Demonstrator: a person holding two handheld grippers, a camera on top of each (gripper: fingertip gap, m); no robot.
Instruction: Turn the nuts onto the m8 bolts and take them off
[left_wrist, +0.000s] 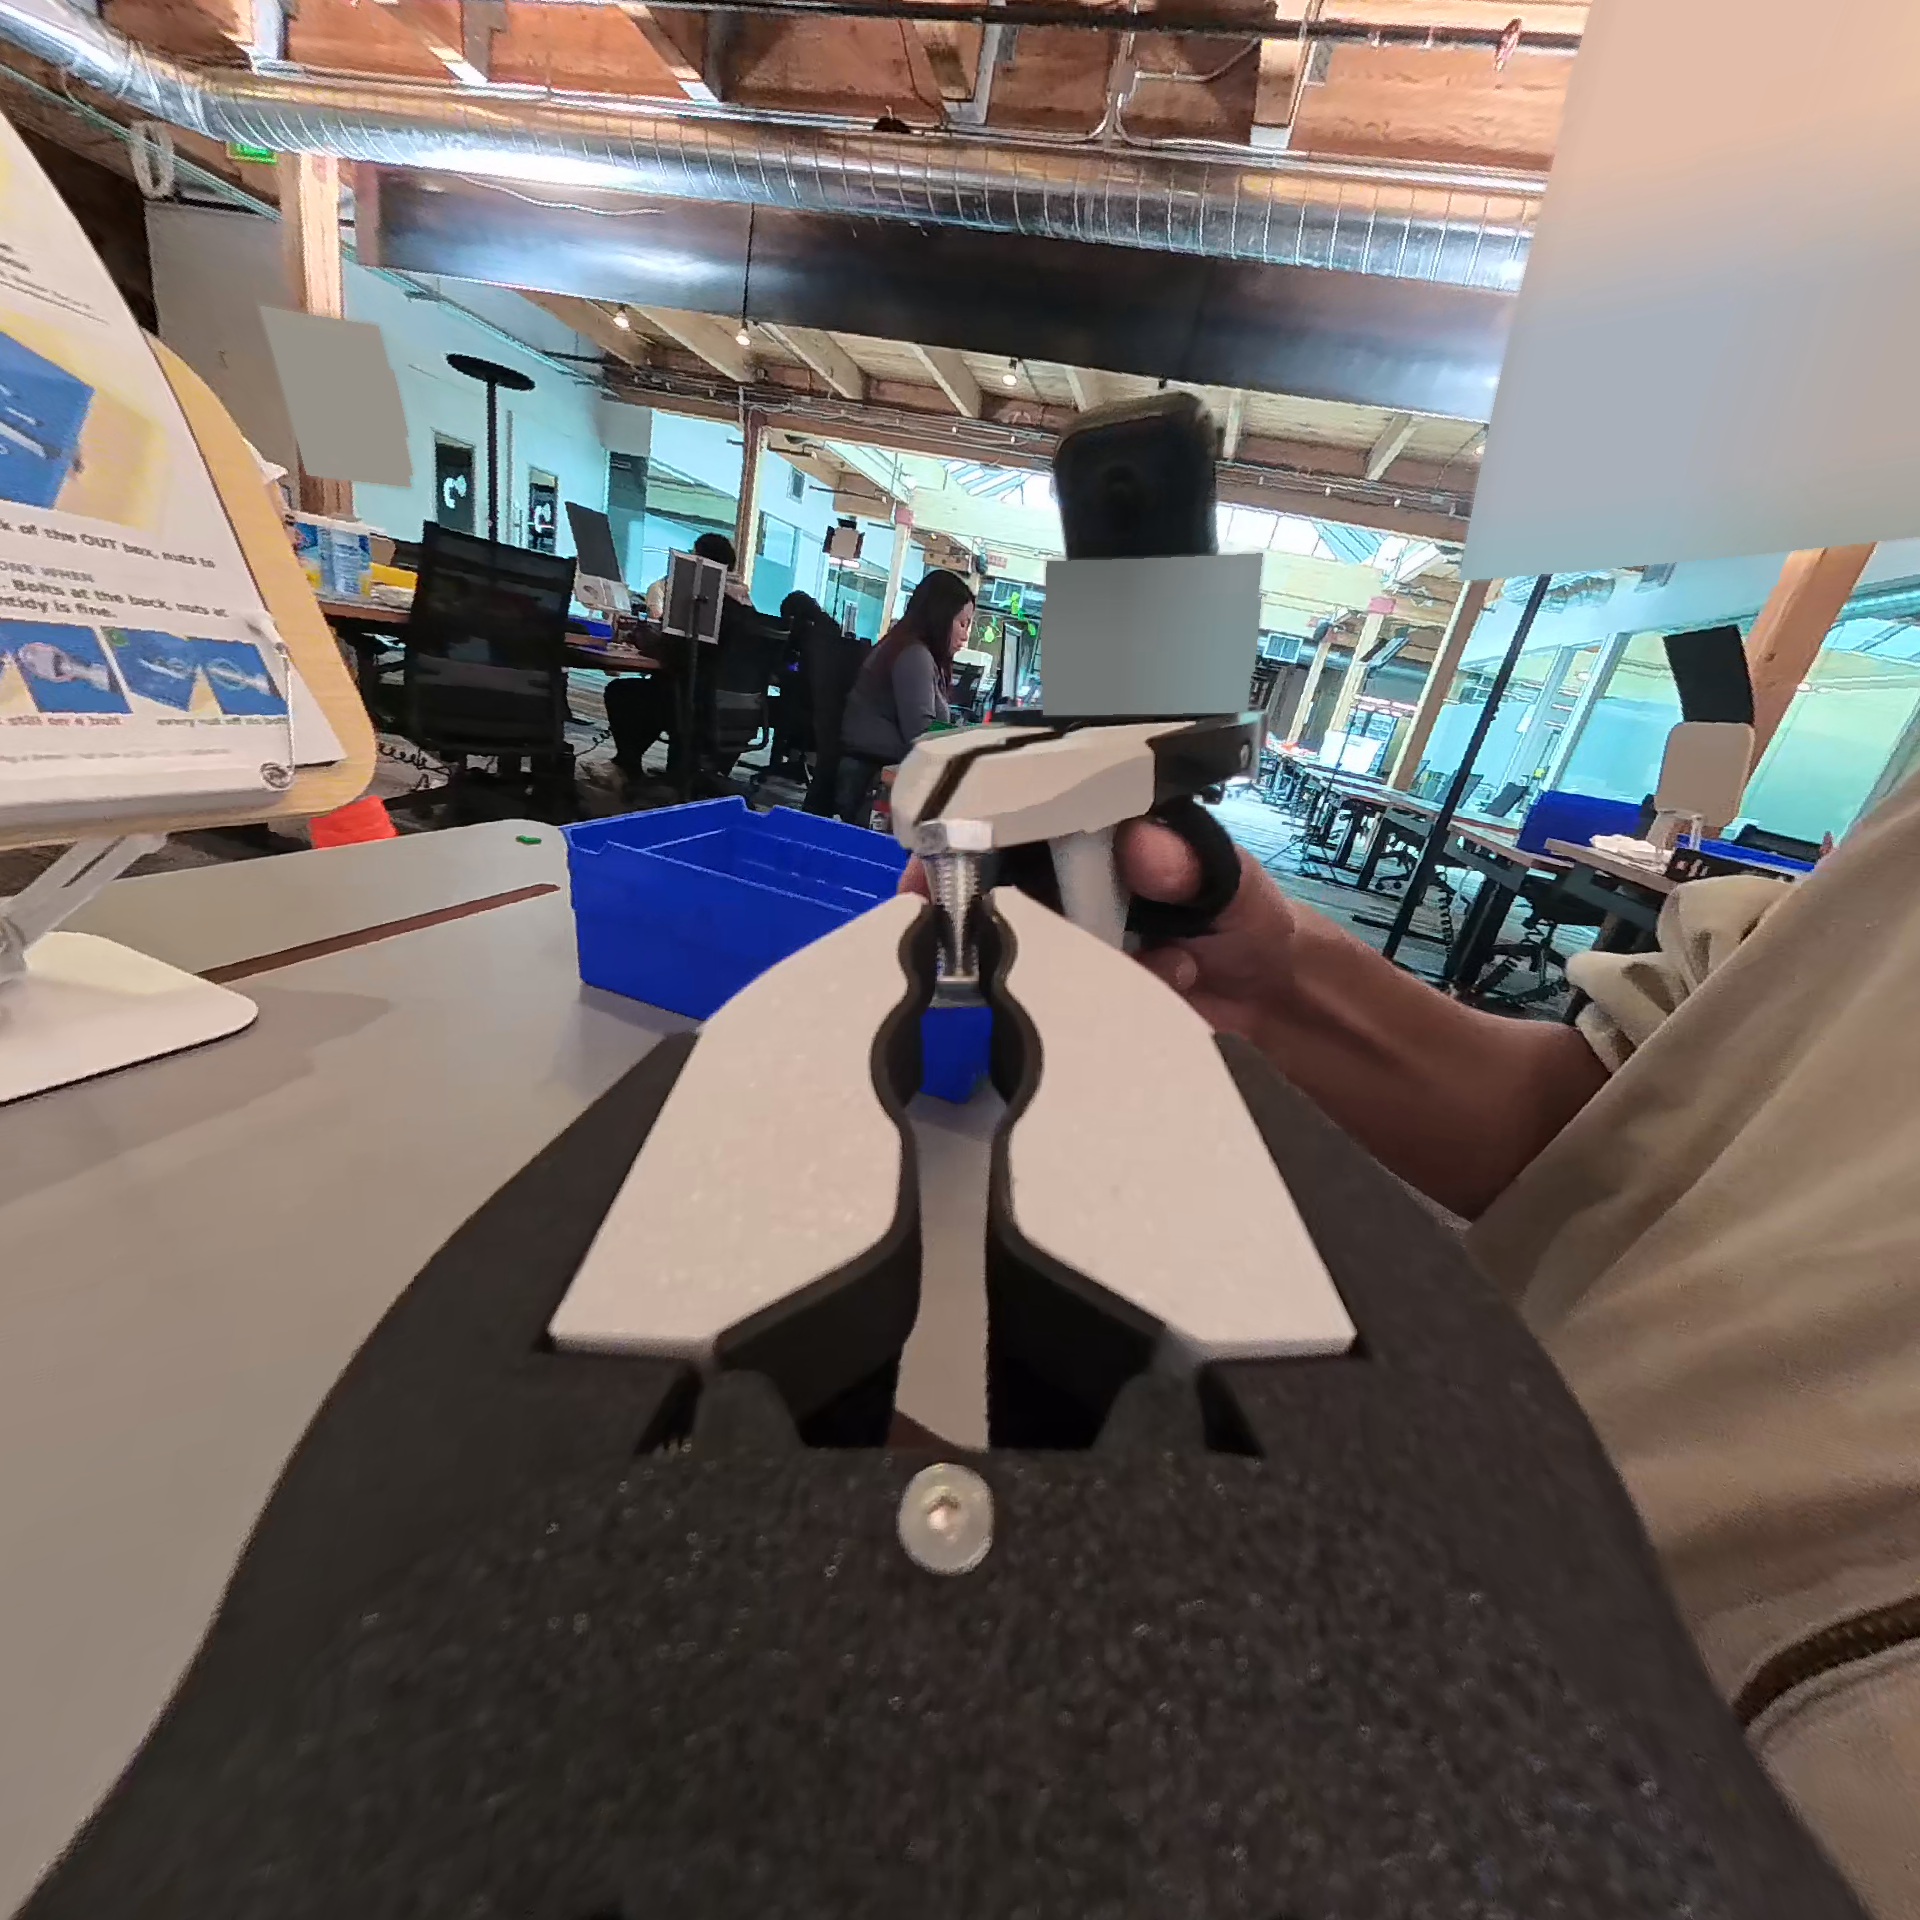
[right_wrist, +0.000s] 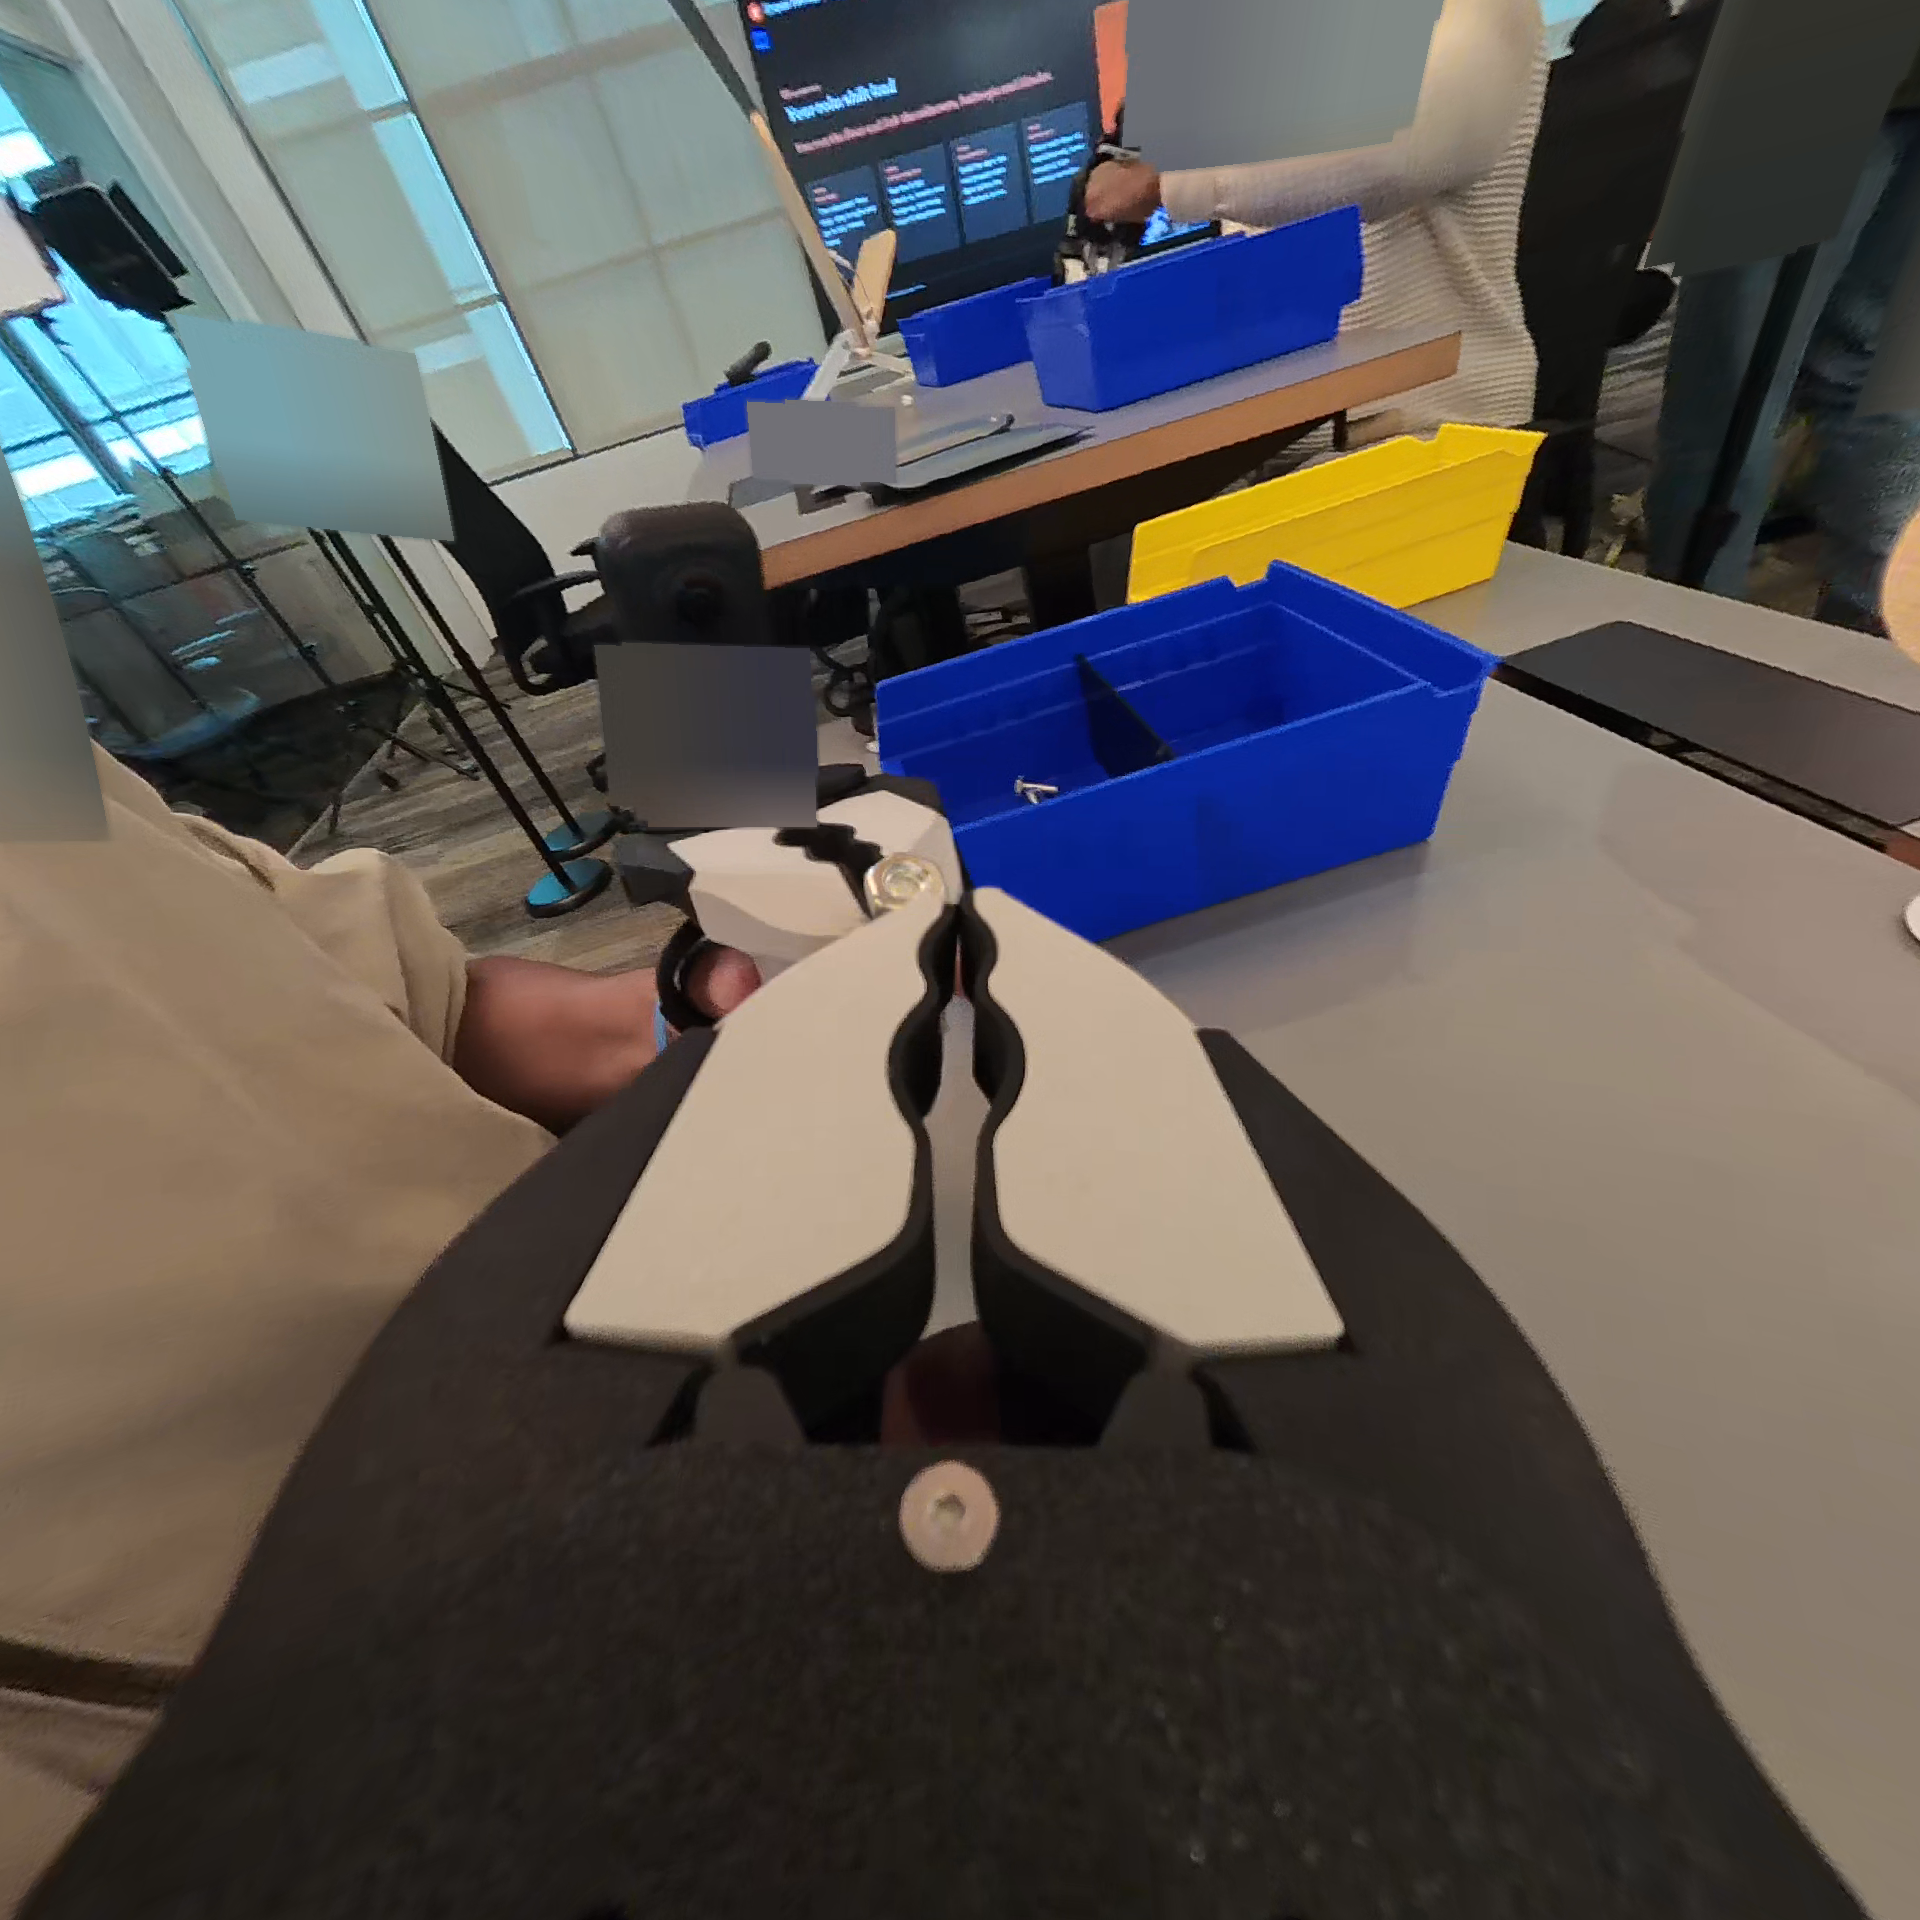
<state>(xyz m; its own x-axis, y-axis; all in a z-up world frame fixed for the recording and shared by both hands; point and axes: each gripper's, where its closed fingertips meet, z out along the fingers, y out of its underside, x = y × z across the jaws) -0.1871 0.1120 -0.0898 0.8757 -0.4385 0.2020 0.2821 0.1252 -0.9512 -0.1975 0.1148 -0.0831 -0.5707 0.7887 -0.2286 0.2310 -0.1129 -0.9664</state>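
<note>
My left gripper (left_wrist: 958, 925) is shut on the lower part of a silver M8 bolt (left_wrist: 956, 894) and holds it upright above the grey table (left_wrist: 312, 1091). My right gripper (left_wrist: 940, 831) comes in from the right. Its tips are shut on a hex piece at the bolt's top end, which looks like the nut (left_wrist: 954, 834). In the right wrist view my right gripper (right_wrist: 951, 920) is shut at its tips, and the nut's round metal face (right_wrist: 904, 883) shows just beyond them, against the left gripper (right_wrist: 831, 883). Both are held in a person's hands.
A blue bin (left_wrist: 727, 894) stands right behind the grippers. In the right wrist view the blue bin (right_wrist: 1195, 862) has a black divider and one loose bolt (right_wrist: 1034, 790) inside. A yellow bin (right_wrist: 1340, 520) lies behind, a black mat (right_wrist: 1714, 717) to the right. An instruction sheet on a stand (left_wrist: 135, 582) is at left. Only a small space, under 4 cm, lies between the two pairs of fingers.
</note>
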